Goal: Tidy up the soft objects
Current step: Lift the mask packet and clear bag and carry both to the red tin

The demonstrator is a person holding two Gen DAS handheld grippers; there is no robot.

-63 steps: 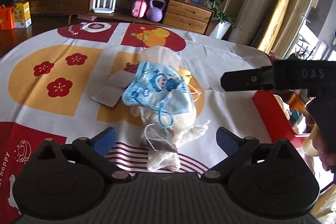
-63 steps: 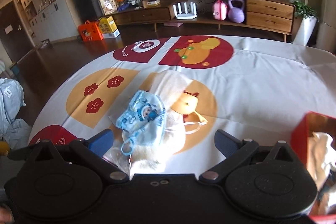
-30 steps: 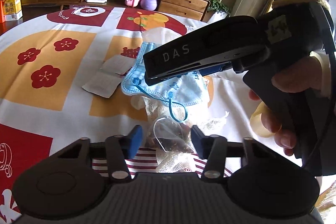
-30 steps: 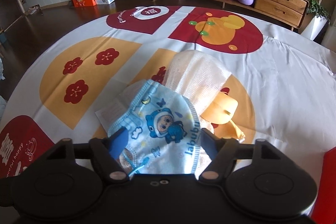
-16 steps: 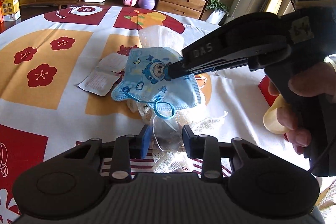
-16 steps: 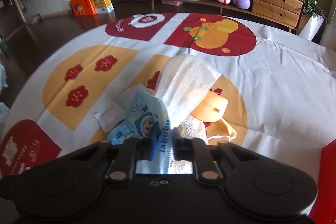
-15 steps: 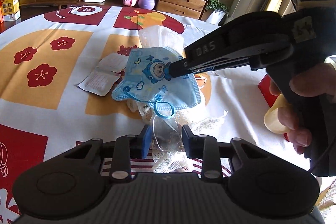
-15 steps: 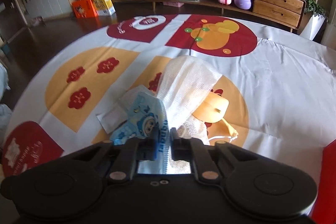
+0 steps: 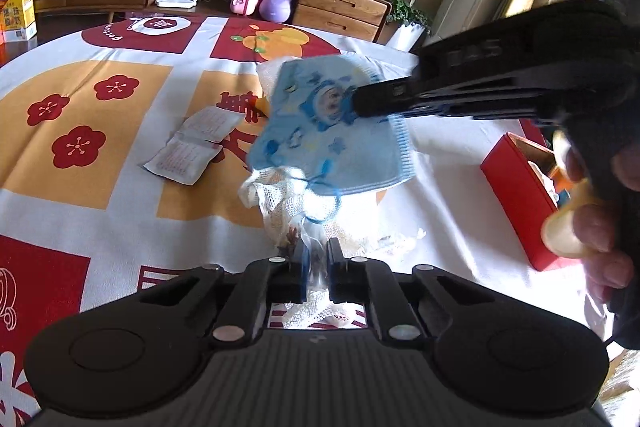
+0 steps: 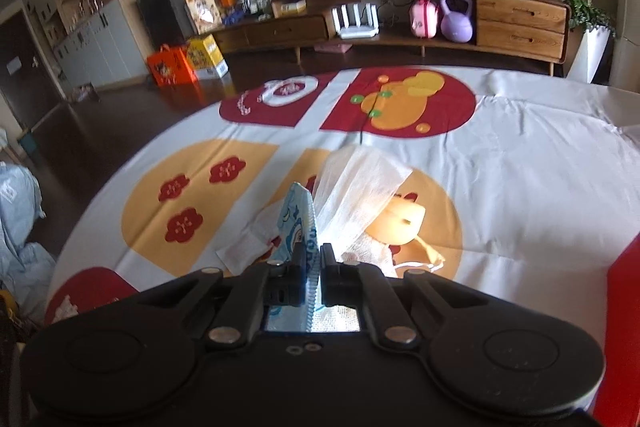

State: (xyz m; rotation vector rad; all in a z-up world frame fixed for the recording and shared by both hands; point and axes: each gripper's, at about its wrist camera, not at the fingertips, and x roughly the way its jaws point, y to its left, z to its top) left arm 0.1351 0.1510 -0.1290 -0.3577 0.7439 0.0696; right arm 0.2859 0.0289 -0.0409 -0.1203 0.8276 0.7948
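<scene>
My right gripper [image 10: 311, 259] is shut on a blue cartoon face mask [image 10: 298, 217] and holds it edge-on above the table. In the left wrist view the right gripper [image 9: 360, 101] comes in from the right with the mask [image 9: 328, 135] hanging from it. My left gripper [image 9: 316, 259] is shut on a clear plastic pouch [image 9: 310, 241] that lies on a white gauze cloth [image 9: 280, 199]. The gauze [image 10: 356, 195] lies in a heap in the table's middle, with an orange soft item [image 10: 400, 221] beside it.
A folded paper leaflet [image 9: 192, 151] lies left of the heap. A red box [image 9: 520, 195] with items inside stands at the table's right edge. The patterned tablecloth [image 9: 80, 131] covers the round table. A wooden sideboard [image 10: 400, 23] stands behind.
The right gripper has lifted the blue mask up off the gauze heap and pulled it right. The left gripper has closed fully on the plastic pouch.
</scene>
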